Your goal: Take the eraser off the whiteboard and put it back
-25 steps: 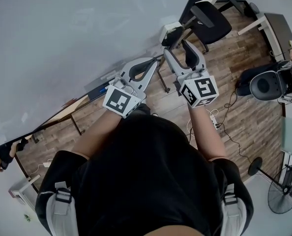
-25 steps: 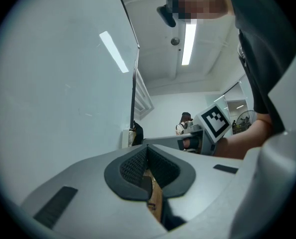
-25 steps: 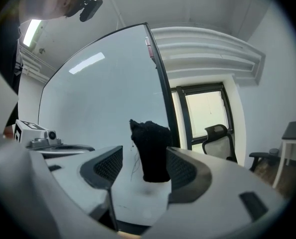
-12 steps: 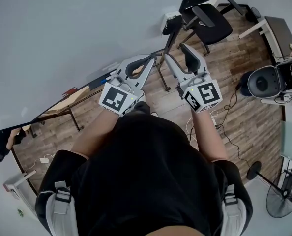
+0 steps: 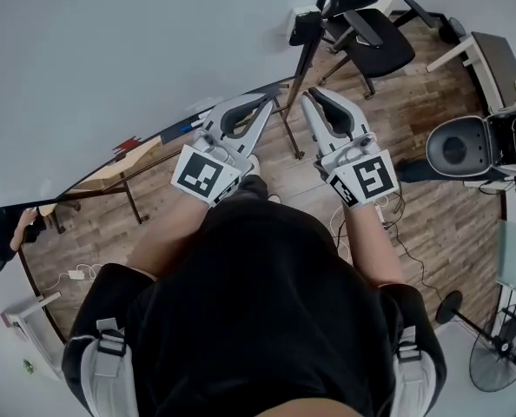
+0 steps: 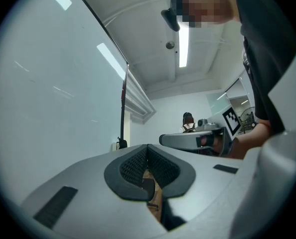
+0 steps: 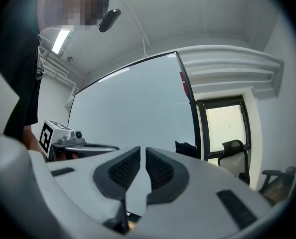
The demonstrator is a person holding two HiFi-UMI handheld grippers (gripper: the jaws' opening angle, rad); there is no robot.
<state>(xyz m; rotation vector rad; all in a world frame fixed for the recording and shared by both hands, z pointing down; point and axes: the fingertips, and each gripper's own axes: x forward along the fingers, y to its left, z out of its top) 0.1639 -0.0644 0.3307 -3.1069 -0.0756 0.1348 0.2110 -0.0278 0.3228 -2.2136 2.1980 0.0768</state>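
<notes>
The whiteboard [image 5: 110, 50] fills the upper left of the head view. A small black and white block that looks like the eraser [image 5: 306, 26] clings at its lower right corner; in the right gripper view the eraser [image 7: 187, 148] is a dark lump by the board's edge. My right gripper [image 5: 307, 96] points level toward it from a little way off. Its jaws are closing on nothing, and a thin gap still shows at the right gripper [image 7: 143, 151]. My left gripper [image 5: 271, 101] is beside it, pads together and empty, as the left gripper [image 6: 148, 148] also shows.
A marker ledge [image 5: 167, 135] runs along the board's bottom edge. A black office chair [image 5: 371, 33] stands just right of the board, with a desk [image 5: 488, 55] beyond. Cables [image 5: 388, 220] lie on the wood floor. A fan [image 5: 492, 354] stands at the lower right.
The right jaws have gone from wide open to almost together. Both grippers have drifted, and the gap between the right fingertips and the eraser has grown in the head view.
</notes>
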